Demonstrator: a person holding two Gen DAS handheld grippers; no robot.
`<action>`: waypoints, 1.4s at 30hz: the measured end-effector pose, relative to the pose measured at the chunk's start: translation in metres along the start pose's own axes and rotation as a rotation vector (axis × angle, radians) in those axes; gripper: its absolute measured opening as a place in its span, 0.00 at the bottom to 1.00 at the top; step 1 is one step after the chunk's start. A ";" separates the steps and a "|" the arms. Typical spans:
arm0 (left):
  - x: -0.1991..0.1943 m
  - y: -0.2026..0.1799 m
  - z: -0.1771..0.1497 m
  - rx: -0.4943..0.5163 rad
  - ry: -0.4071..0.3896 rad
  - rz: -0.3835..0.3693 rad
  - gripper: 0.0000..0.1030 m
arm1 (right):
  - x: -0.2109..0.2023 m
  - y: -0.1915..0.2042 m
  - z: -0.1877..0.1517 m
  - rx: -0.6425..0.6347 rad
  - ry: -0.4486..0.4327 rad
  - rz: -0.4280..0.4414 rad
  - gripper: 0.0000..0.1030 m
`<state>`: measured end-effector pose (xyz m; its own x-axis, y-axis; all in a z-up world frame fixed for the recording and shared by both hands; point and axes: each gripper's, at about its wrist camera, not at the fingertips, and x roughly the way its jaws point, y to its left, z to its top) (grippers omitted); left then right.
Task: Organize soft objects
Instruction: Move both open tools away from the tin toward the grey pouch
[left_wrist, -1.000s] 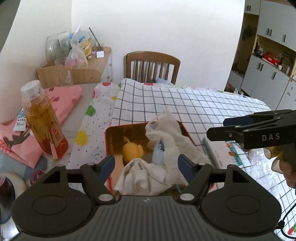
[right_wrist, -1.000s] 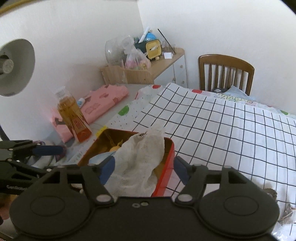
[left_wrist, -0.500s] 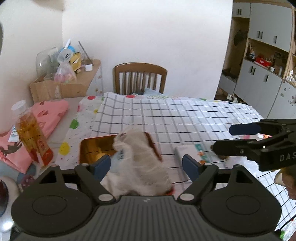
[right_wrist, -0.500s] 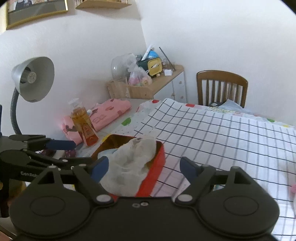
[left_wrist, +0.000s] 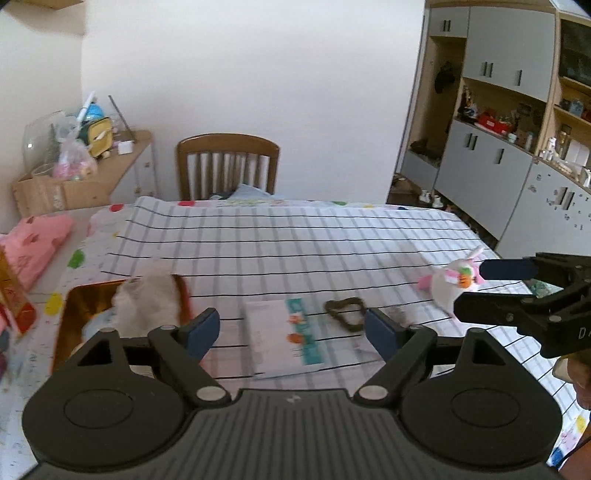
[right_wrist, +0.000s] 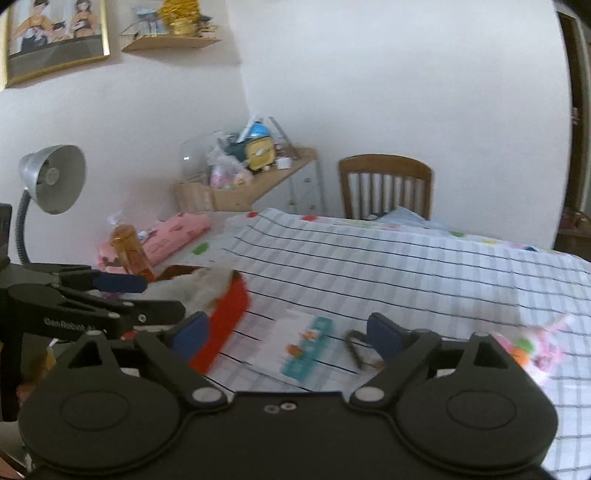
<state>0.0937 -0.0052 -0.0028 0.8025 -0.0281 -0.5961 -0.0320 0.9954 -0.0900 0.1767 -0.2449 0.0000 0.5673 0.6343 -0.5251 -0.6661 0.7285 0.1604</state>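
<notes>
A red tin box (left_wrist: 66, 314) (right_wrist: 225, 321) sits at the table's left with a white cloth (left_wrist: 147, 302) (right_wrist: 203, 288) draped over its rim and other soft things inside. A pink and white plush toy (left_wrist: 454, 280) (right_wrist: 535, 339) lies on the checked tablecloth at the right. A dark hair band (left_wrist: 345, 310) (right_wrist: 356, 347) lies near the middle. My left gripper (left_wrist: 291, 332) is open and empty, raised above the table right of the box. My right gripper (right_wrist: 286, 334) is open and empty, raised beside it; it shows in the left wrist view (left_wrist: 506, 288).
A white and teal packet (left_wrist: 295, 336) (right_wrist: 299, 347) lies flat between box and hair band. An amber bottle (right_wrist: 131, 254), a pink folded cloth (left_wrist: 29, 247) and a desk lamp (right_wrist: 48, 184) stand at the left. A wooden chair (left_wrist: 227, 166) is at the table's far edge.
Both grippers have risen and pulled back and to the right, away from the red box. The cloth stays draped over the box. The plush toy and hair band have come into view.
</notes>
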 end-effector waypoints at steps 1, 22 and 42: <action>0.002 -0.008 0.000 0.005 -0.001 0.000 0.94 | -0.005 -0.008 -0.003 0.006 -0.001 -0.012 0.91; 0.079 -0.069 -0.012 -0.047 0.039 0.005 1.00 | -0.035 -0.111 -0.063 0.057 0.075 -0.157 0.91; 0.156 -0.022 -0.023 -0.029 0.130 0.084 1.00 | 0.054 -0.089 -0.080 0.017 0.247 -0.068 0.76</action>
<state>0.2059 -0.0339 -0.1121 0.7121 0.0412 -0.7009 -0.1141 0.9918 -0.0576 0.2282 -0.2966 -0.1095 0.4735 0.5031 -0.7230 -0.6210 0.7728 0.1311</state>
